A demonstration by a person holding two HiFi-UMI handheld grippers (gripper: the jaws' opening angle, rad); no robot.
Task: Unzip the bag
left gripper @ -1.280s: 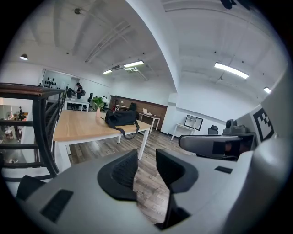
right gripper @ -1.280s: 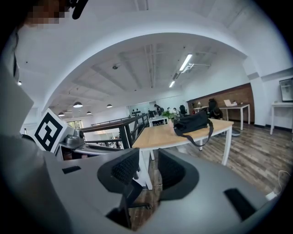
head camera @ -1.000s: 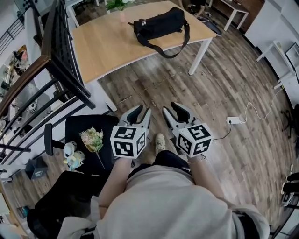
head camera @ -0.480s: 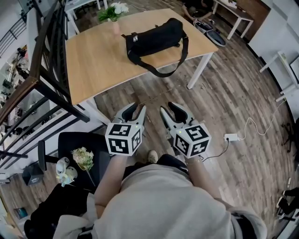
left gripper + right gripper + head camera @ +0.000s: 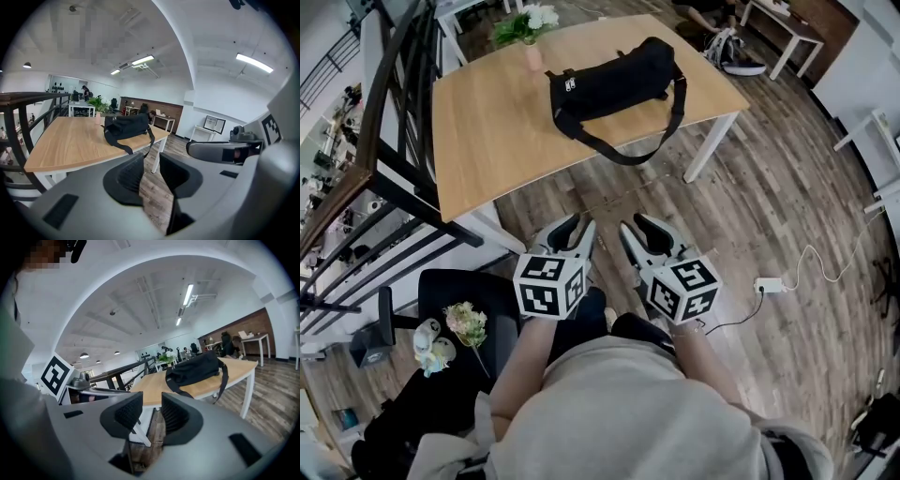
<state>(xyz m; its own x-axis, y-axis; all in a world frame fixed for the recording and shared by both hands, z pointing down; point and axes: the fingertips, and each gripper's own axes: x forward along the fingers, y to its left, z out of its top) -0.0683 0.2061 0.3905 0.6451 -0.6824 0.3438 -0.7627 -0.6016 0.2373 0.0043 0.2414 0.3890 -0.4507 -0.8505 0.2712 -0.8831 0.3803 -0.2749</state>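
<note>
A black duffel bag [image 5: 609, 80] lies on the wooden table [image 5: 487, 122], its shoulder strap [image 5: 628, 155] hanging over the near edge. Both grippers are held low in front of the person, well short of the table. My left gripper [image 5: 577, 231] stands open with nothing between its jaws. My right gripper [image 5: 640, 228] has a gap too, and its jaws are closing on nothing. The left gripper view shows the bag [image 5: 126, 127] far beyond the left gripper [image 5: 151, 161]. In the right gripper view the bag [image 5: 194, 369] lies ahead of the right gripper [image 5: 151, 404].
A dark stair railing [image 5: 394, 122] runs along the left. A black chair [image 5: 455, 281] with flowers [image 5: 467, 323] stands at my lower left. A potted plant [image 5: 528, 23] sits at the table's far edge. A power strip with cable [image 5: 769, 284] lies on the wood floor to the right.
The person has walked toward the table, so the bag and table sit nearer and lower in the head view. Both grippers stay side by side in front of the body.
</note>
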